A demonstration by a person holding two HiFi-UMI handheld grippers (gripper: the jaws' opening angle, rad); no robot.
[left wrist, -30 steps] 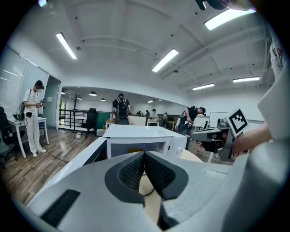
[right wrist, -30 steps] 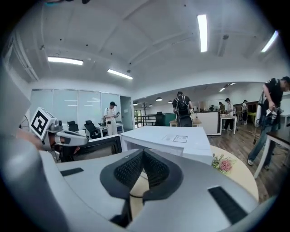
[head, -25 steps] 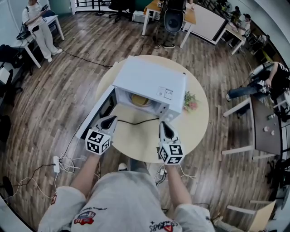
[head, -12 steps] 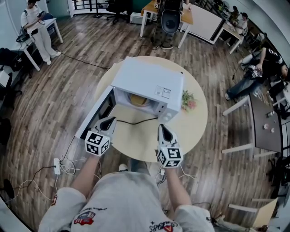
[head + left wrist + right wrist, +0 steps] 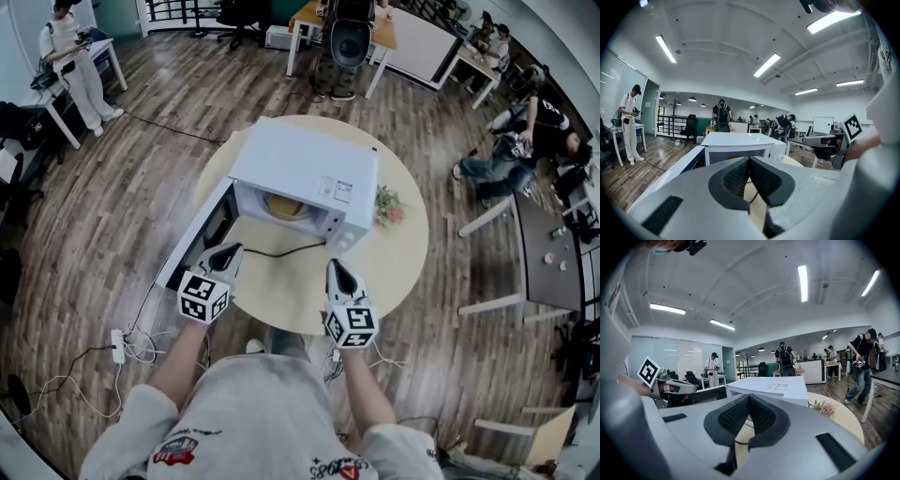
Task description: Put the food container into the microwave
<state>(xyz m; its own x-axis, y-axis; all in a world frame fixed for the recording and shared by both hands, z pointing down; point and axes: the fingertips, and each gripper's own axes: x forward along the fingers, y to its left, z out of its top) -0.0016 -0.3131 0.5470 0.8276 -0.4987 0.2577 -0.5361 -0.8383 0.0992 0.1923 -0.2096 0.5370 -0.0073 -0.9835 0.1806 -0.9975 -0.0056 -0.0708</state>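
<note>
Room: wood-plank floor (image 5: 122, 187) of an open office, with work tables and chairs round the edges, one person standing at far left (image 5: 70, 52) and others sitting at far right (image 5: 520, 141).
Desk: round and pale (image 5: 403, 253), in the middle of the floor, right in front of the person holding the grippers.
Microwave: white box (image 5: 305, 169) on the far half of the desk, its open front turned toward the near side.
Door: swung wide open to the left (image 5: 192, 234), reaching past the left edge of the desk.
Left gripper: hovers over the near left of the desk (image 5: 230, 249), just beside the open door; its fingers (image 5: 736, 180) are closed tip to tip with nothing between them.
Right gripper: hovers over the near right of the desk (image 5: 336, 266), close to the microwave's near right corner; its fingers (image 5: 733, 418) are pressed together and empty.
Food container: yellow (image 5: 286, 206), inside the microwave, seen through the open front, apart from both grippers.
Flowers: small pink bunch (image 5: 389, 208) lying on the desk just right of the microwave.
Cable: thin and black (image 5: 281, 251), lying across the desk between the two grippers in front of the microwave.
Power strip: white (image 5: 116, 339), on the floor at near left among loose cords.
</note>
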